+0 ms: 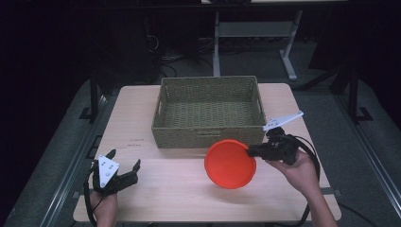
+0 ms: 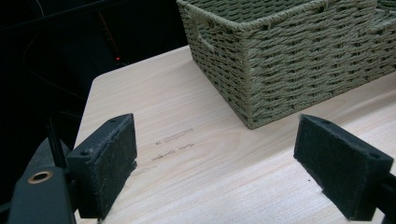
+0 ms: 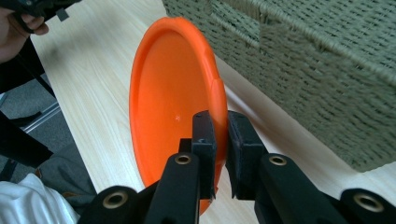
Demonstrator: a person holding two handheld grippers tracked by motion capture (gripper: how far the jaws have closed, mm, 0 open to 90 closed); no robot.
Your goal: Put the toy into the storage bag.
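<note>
An orange plate (image 1: pixel 230 163) hangs just above the table in front of the woven basket (image 1: pixel 208 109). My right gripper (image 1: pixel 250 151) is shut on the plate's right rim. In the right gripper view the two black jaws pinch the rim of the plate (image 3: pixel 173 88), which stands tilted on edge beside the basket wall (image 3: pixel 317 65). My left gripper (image 1: pixel 124 166) rests at the table's front left, open, with nothing between its pads (image 2: pixel 107 158). The basket (image 2: pixel 289 51) lies ahead of it and to the right.
The light wooden table (image 1: pixel 156 189) carries the basket at its back centre. Faint marks (image 2: pixel 175 142) show on the wood near the left gripper. Beyond the table are a dark floor, cables and white desk legs (image 1: pixel 288 61).
</note>
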